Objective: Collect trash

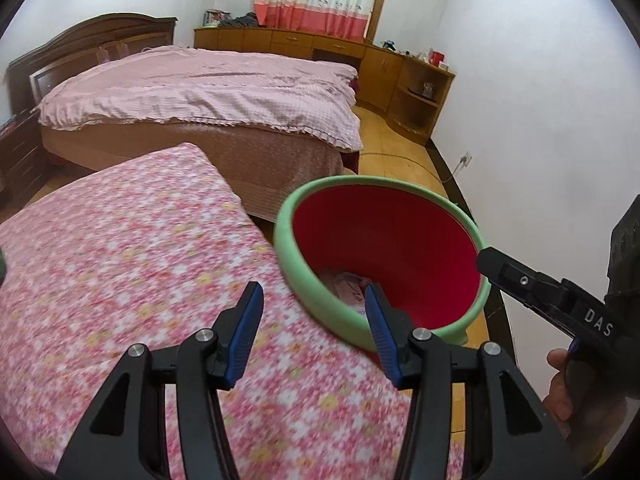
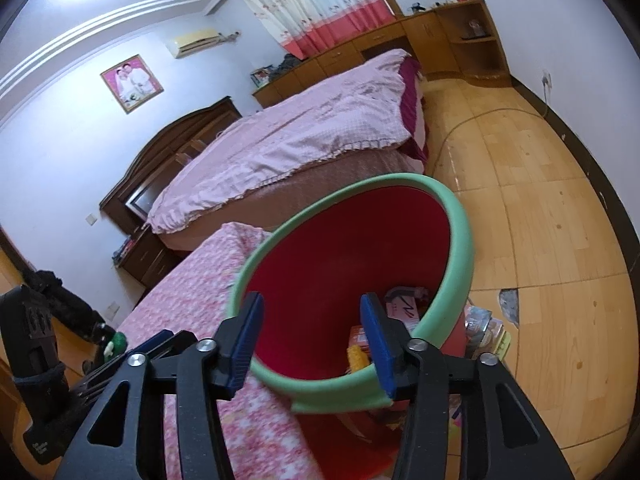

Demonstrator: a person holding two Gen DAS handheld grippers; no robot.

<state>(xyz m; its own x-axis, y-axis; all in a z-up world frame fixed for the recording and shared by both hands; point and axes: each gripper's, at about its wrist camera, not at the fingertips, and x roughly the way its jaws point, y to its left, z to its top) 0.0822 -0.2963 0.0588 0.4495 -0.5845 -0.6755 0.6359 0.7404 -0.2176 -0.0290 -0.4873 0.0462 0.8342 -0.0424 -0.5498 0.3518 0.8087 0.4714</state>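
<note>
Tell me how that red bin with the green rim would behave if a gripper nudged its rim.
The red bin looks like thin plastic holding only a few wrappers, so it is probably light and would slide or tip rather than resist. Its green rim looks smooth and rounded, so pads may slip off it.

Right gripper above the bin, jaws apart and empty.
A round red bin with a soft green rim stood beside the pink floral-covered worktop; inside lay a pink carton and other wrappers, with more packets on the wooden floor alongside.
</note>
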